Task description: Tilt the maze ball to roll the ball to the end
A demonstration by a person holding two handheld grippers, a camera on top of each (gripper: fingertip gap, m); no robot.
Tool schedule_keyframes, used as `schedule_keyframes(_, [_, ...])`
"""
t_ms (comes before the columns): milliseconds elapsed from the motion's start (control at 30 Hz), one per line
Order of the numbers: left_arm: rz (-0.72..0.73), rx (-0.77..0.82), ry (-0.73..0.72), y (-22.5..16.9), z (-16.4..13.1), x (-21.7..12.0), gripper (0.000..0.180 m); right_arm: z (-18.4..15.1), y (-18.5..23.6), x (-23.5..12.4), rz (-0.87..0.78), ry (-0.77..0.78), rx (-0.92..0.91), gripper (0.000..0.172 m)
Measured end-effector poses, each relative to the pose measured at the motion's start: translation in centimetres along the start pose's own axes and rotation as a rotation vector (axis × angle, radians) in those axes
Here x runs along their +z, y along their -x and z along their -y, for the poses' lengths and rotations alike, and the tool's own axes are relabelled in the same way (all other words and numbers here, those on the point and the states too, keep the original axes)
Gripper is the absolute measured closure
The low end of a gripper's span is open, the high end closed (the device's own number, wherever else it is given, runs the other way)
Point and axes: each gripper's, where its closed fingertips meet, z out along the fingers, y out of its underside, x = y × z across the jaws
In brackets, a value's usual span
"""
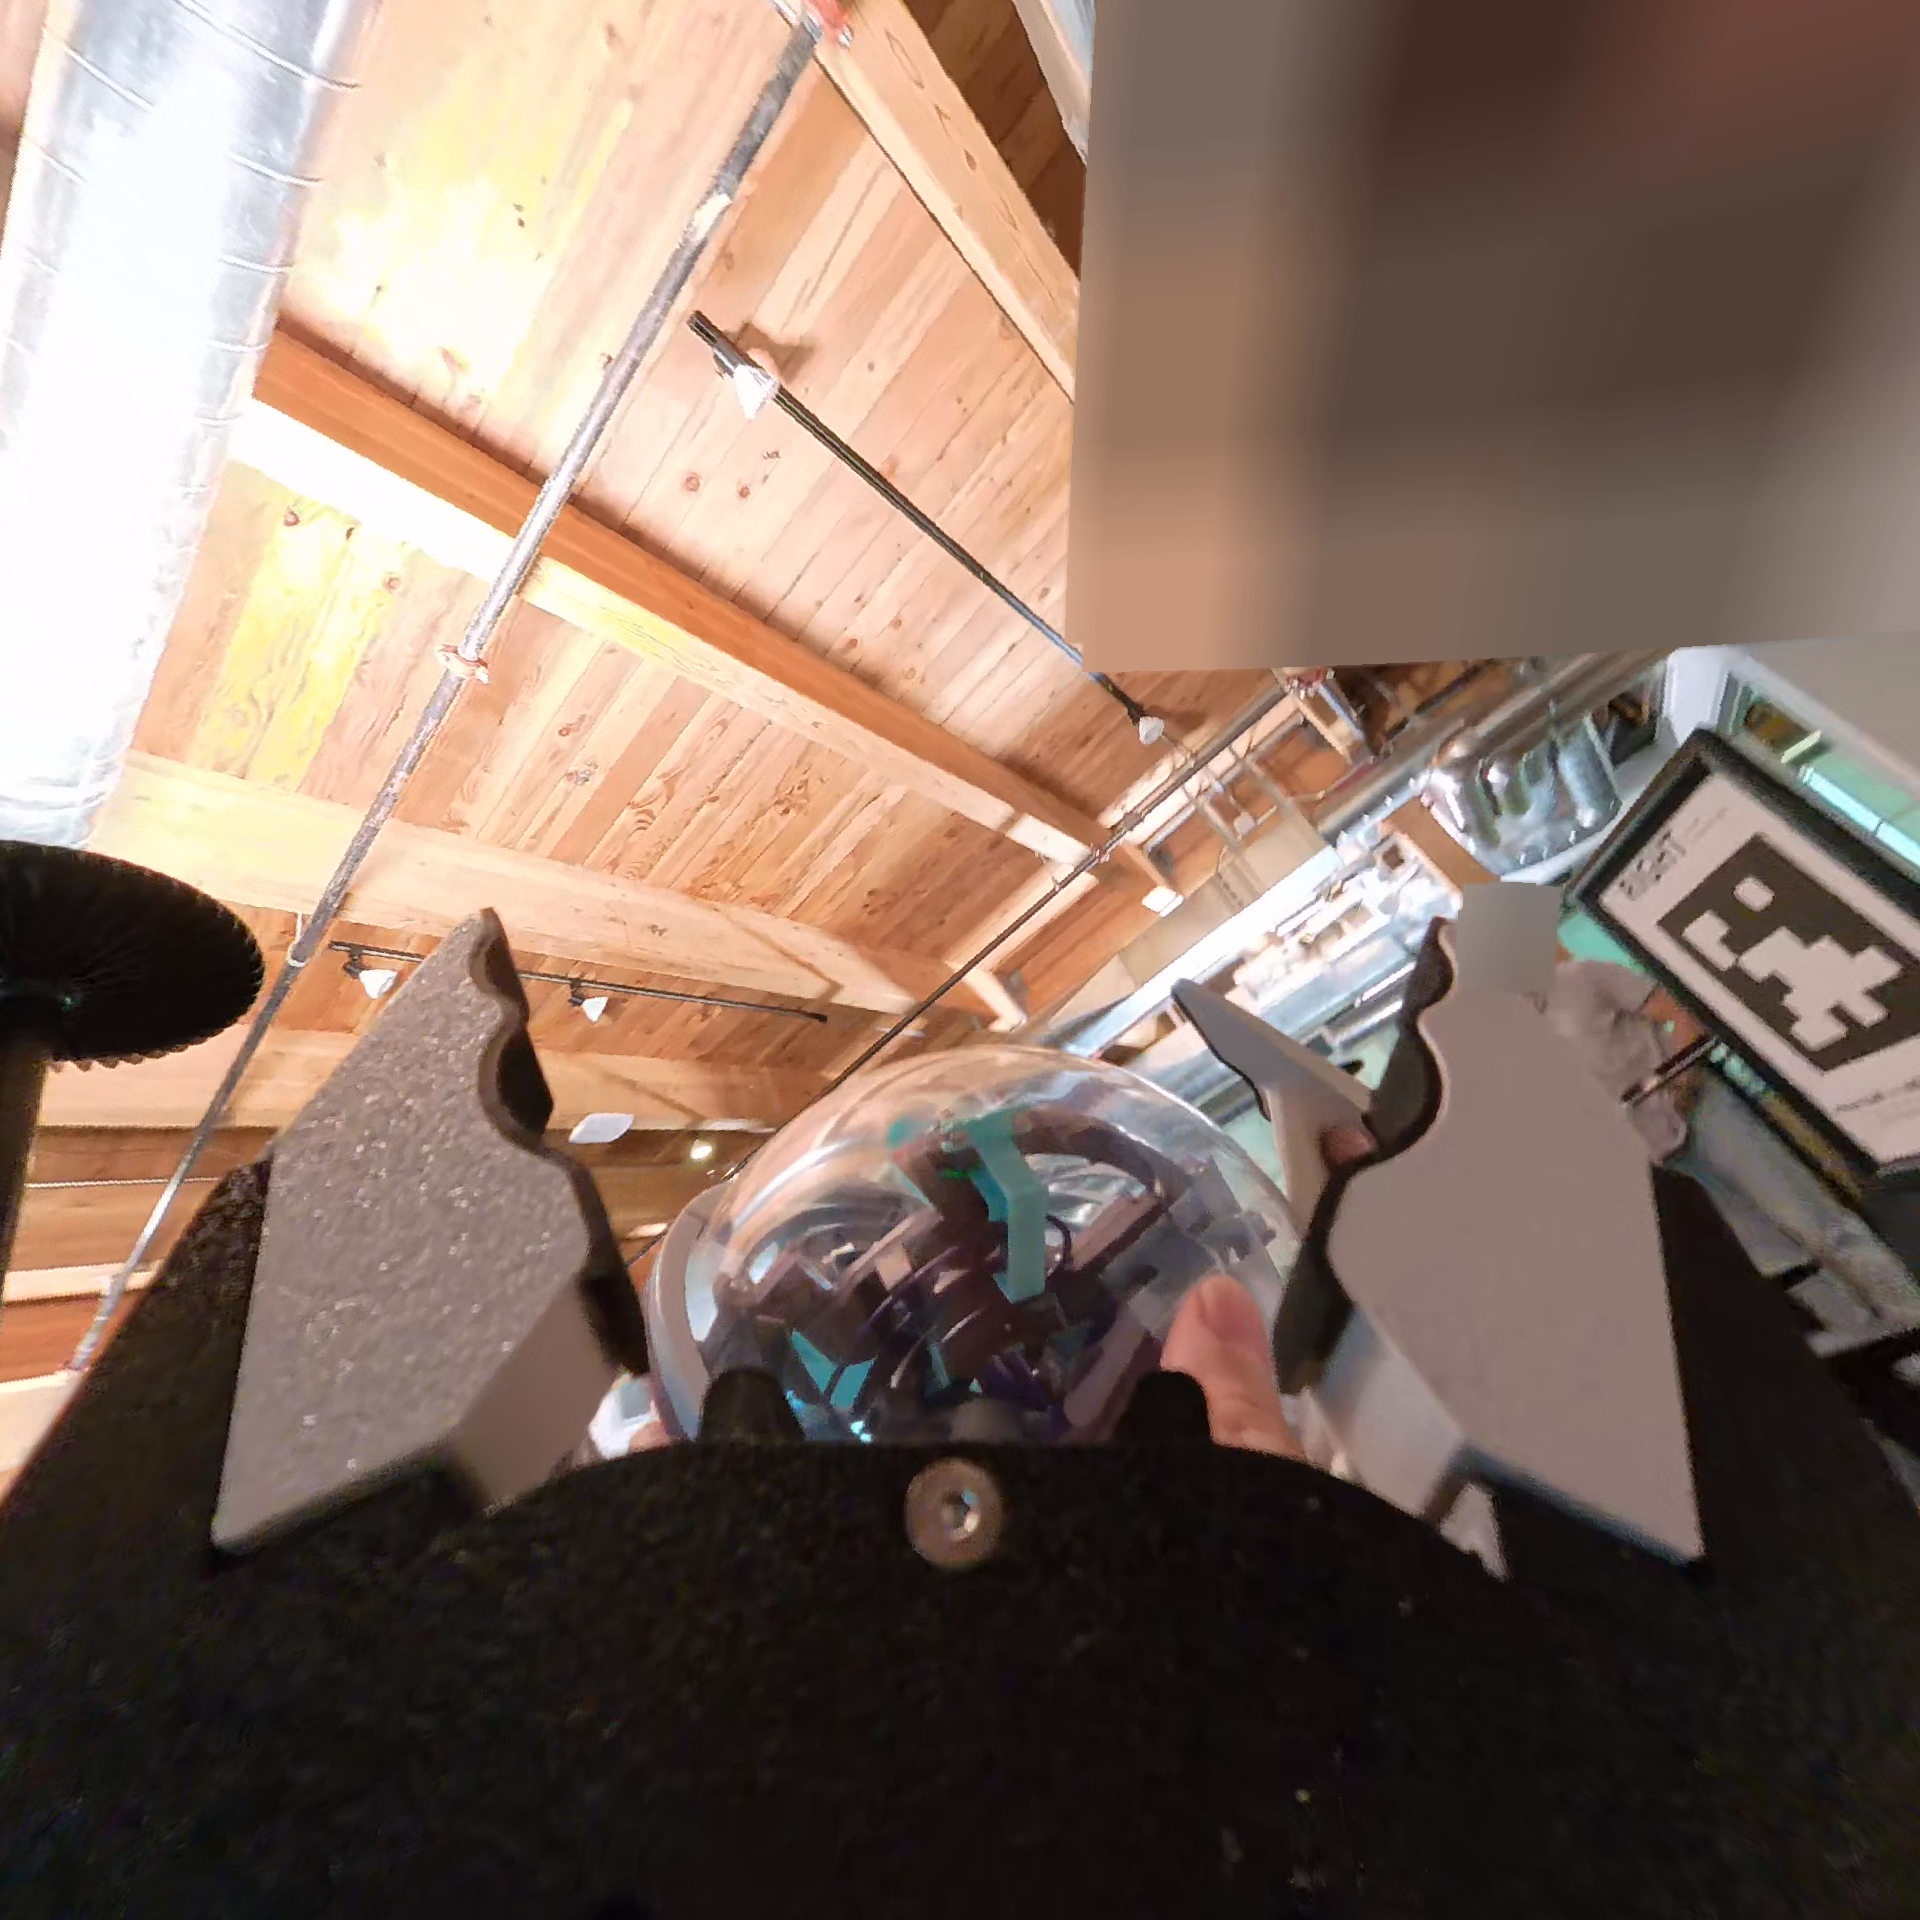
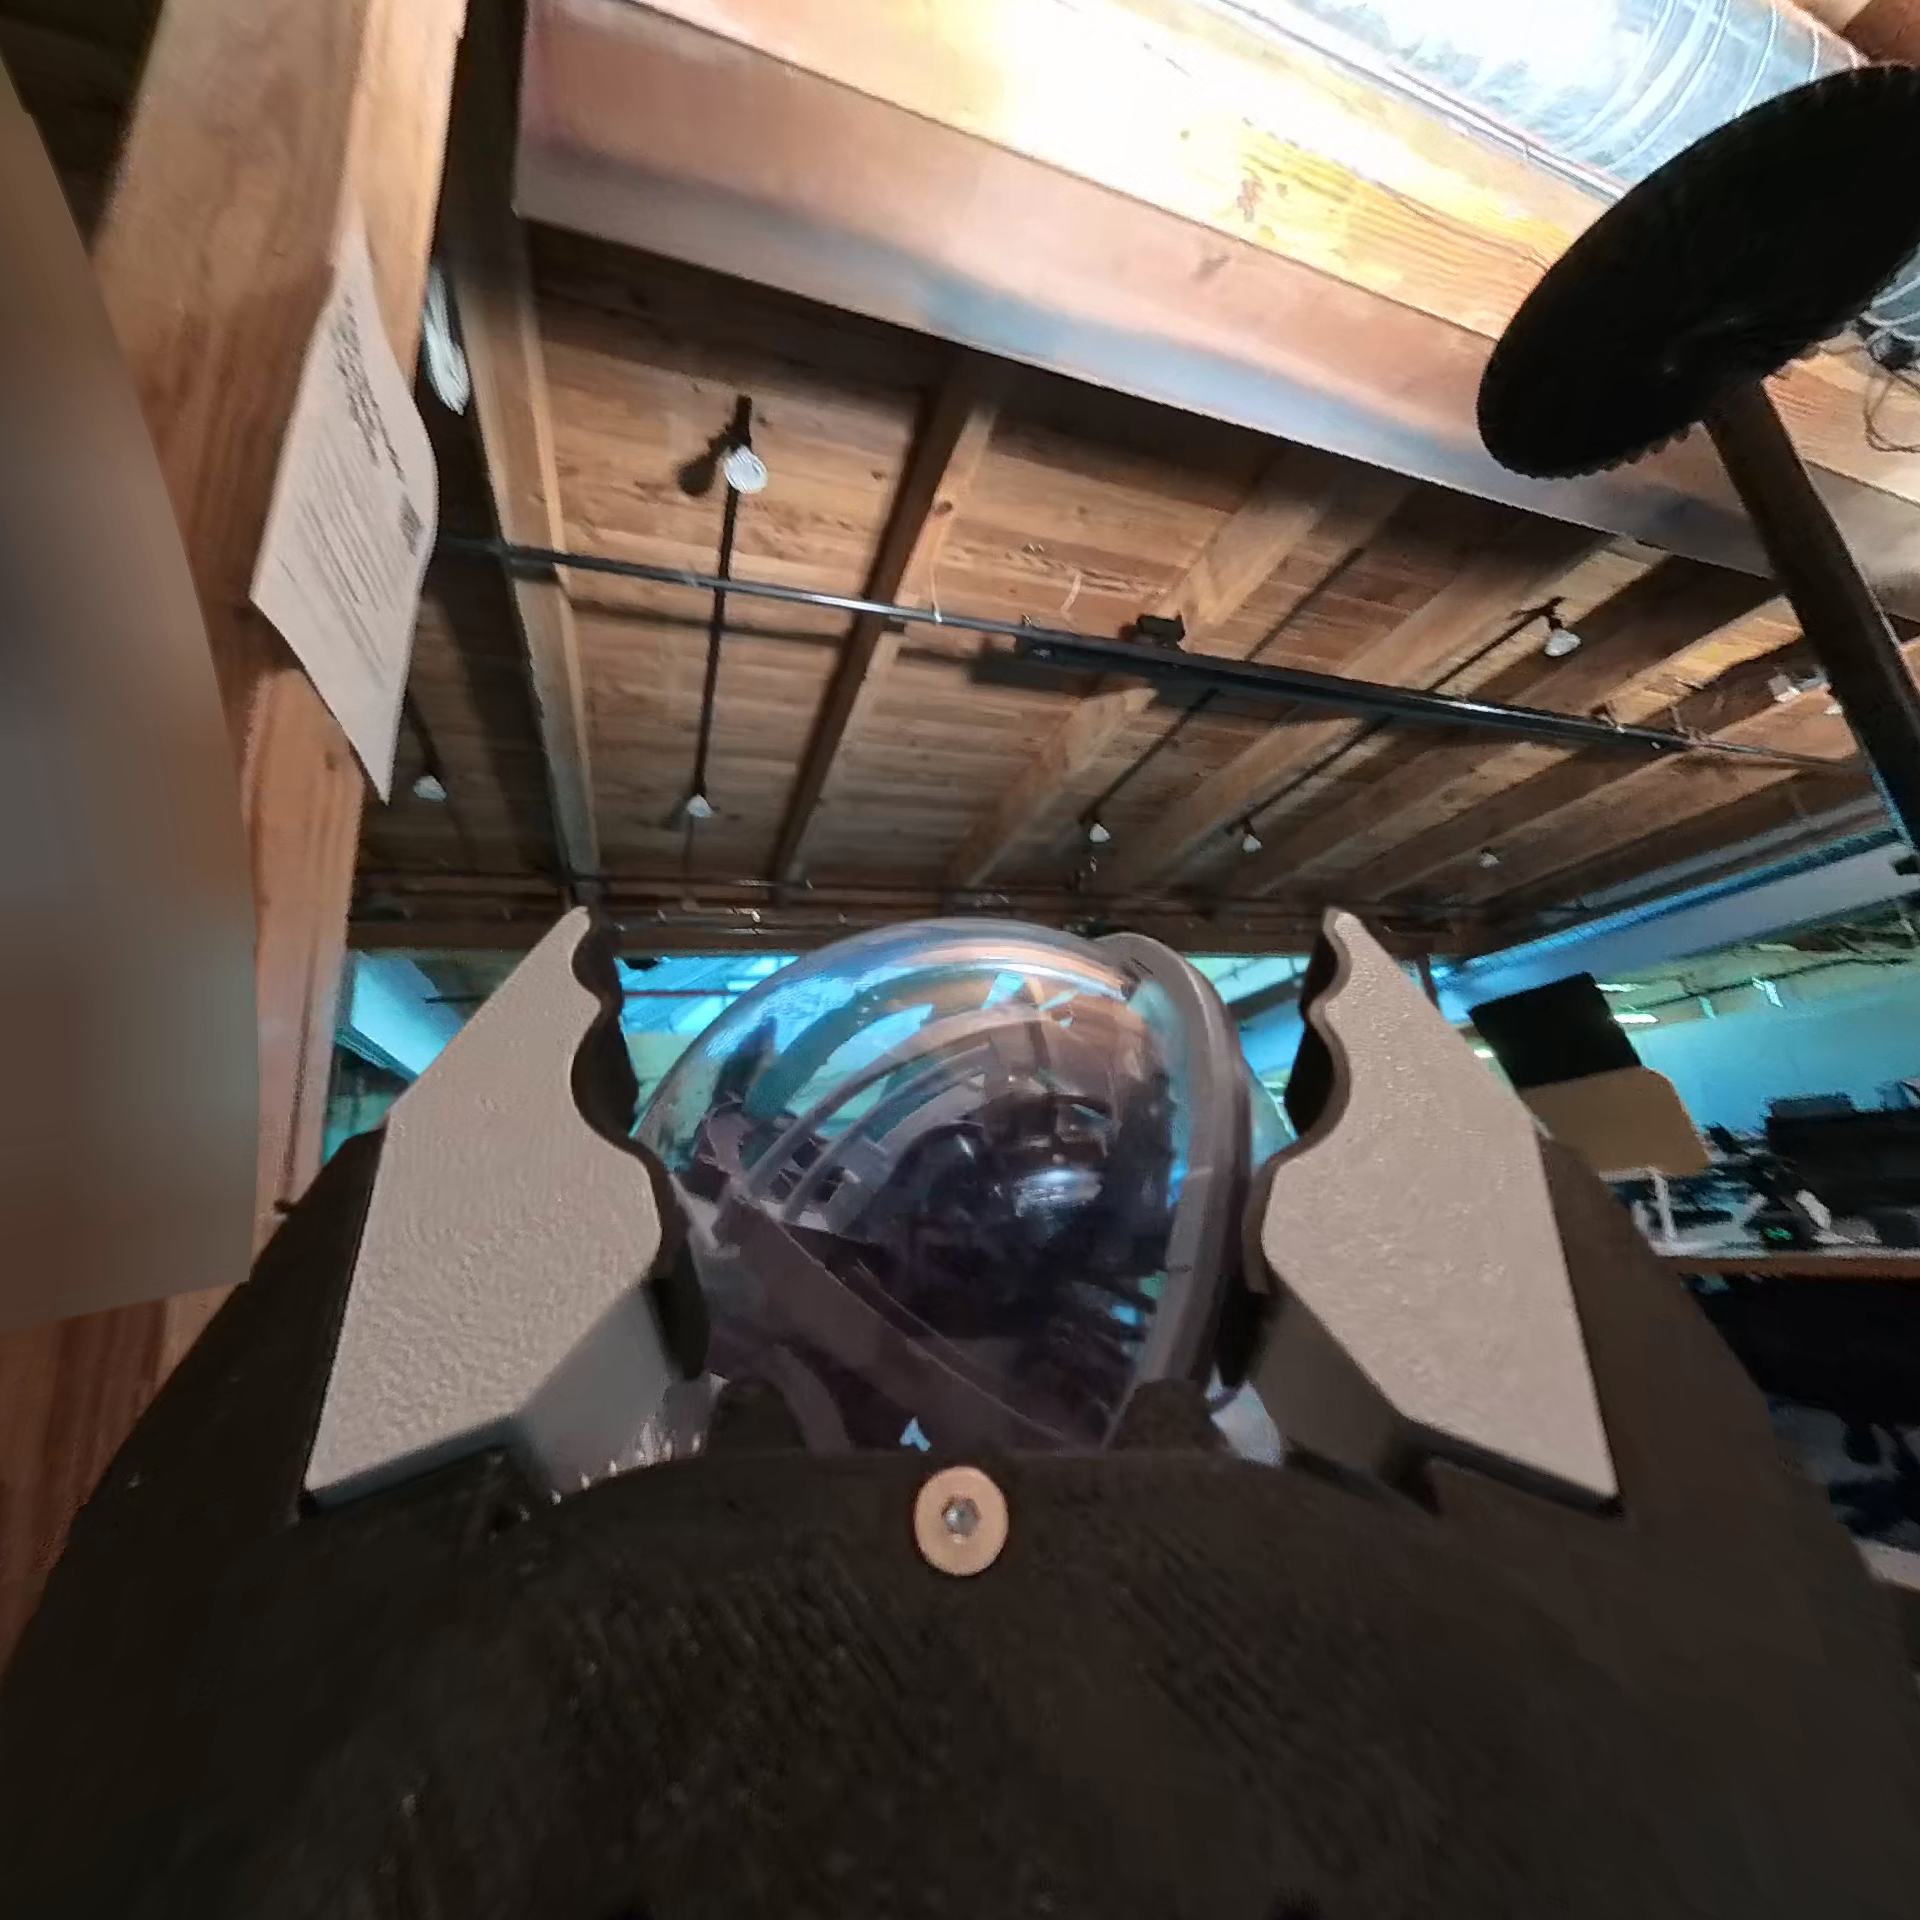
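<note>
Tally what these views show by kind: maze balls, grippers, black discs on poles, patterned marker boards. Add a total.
Clear plastic maze ball with dark tracks inside: 1
Grippers with grey fingers: 2, the left gripper and the right gripper
Black round disc on a pole: 1
Black-and-white patterned marker board: 1
Total: 5

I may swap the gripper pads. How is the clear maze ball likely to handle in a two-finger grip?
The maze ball looks glossy and round, so probably slippery and apt to rotate or roll free. Its thin clear shell suggests rigid but crackable; mostly hollow inside, likely light.
</note>
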Motion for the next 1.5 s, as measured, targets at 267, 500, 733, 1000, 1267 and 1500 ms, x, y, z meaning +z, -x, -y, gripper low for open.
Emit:
schedule_keyframes(267, [-0.012, 0.089, 0.113, -0.6, -1.7, 0.3, 0.024, -1.5, -2.0, 0.1, -0.115, 0.07, 0.063, 0.036])
schedule_keyframes(500, [0.045, -0.015, 0.099, 1.0, -2.0, -0.2, 0.024, -1.5, -2.1, 0.2, -0.15, 0.1, 0.047, 0.04])
schedule_keyframes(733, [0.068, -0.07, 0.082, 1.7, -1.9, -0.6, 0.024, -1.4, -2.4, 0.1, -0.167, 0.089, 0.074, 0.044])
schedule_keyframes(1000, [0.146, -0.166, -0.037, 3.6, -0.8, -1.3, 0.023, -0.2, -0.3, 0.2, -0.01, 0.019, -0.012, 0.042])
schedule_keyframes(1267, [-0.009, -0.111, -0.031, 1.0, -0.2, -0.5, 0.023, -1.6, 0.5, 0.5, 0.037, 0.111, -0.032, 0.016])
schedule_keyframes(1500, [-0.16, -0.011, 0.051, -1.0, -1.0, -0.6, 0.024, -1.1, 0.1, 0.4, 0.012, 0.099, 0.071, 0.02])
